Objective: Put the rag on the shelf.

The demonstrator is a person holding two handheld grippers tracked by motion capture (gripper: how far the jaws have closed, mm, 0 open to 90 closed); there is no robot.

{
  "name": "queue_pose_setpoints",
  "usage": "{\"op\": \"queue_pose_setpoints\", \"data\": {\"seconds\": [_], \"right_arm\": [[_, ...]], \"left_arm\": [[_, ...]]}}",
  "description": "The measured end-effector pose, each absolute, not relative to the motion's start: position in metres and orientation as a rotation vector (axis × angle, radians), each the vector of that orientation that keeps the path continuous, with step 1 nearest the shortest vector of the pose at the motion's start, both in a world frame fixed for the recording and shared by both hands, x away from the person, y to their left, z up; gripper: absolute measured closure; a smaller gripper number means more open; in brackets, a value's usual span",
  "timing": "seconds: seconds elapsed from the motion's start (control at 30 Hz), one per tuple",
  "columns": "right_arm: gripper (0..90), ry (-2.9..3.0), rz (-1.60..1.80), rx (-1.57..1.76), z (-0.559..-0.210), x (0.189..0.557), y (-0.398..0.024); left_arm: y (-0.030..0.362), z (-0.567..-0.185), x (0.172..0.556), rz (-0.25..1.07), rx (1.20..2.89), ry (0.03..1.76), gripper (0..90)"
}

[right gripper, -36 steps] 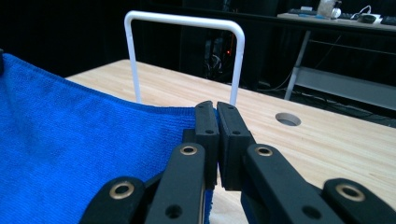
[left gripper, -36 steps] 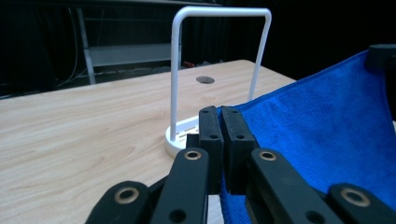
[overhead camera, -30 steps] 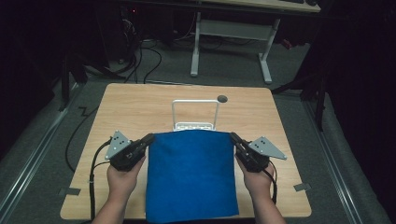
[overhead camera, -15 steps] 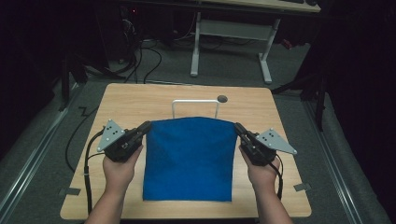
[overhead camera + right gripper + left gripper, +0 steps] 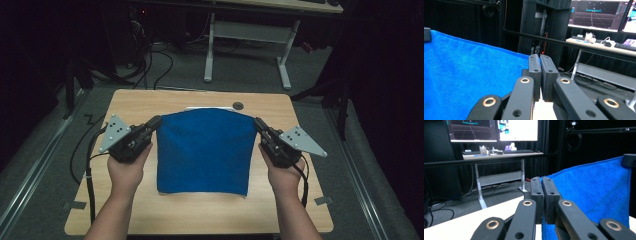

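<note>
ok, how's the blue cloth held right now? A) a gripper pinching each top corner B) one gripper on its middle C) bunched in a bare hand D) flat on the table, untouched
A: the left gripper and right gripper each clamp a top corner of the blue cloth, stretched between them above the table.

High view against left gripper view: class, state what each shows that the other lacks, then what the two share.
High view alone: both hands, the right hand among them, the whole wooden table, and the towel's lower edge lying on it. Left gripper view alone: lit monitors and a desk with a keyboard behind. Both share the blue towel and the left gripper, shut on the towel's upper corner.
</note>
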State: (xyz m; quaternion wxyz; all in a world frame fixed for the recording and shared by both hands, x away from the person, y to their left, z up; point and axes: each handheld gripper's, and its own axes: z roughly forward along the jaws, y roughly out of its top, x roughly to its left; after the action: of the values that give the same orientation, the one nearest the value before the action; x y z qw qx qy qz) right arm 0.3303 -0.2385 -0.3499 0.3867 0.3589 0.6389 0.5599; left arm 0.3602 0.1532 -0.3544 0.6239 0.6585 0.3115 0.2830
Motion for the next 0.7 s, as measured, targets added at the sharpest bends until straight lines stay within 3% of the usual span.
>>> {"op": "queue_pose_setpoints", "data": {"seconds": [0.7], "right_arm": [[88.9, 1.584, 1.442, 0.916, -0.328, 0.340, -0.247]], "left_arm": [[0.154, -0.331, 0.371, 0.667, 1.500, 0.693, 88.7]]}}
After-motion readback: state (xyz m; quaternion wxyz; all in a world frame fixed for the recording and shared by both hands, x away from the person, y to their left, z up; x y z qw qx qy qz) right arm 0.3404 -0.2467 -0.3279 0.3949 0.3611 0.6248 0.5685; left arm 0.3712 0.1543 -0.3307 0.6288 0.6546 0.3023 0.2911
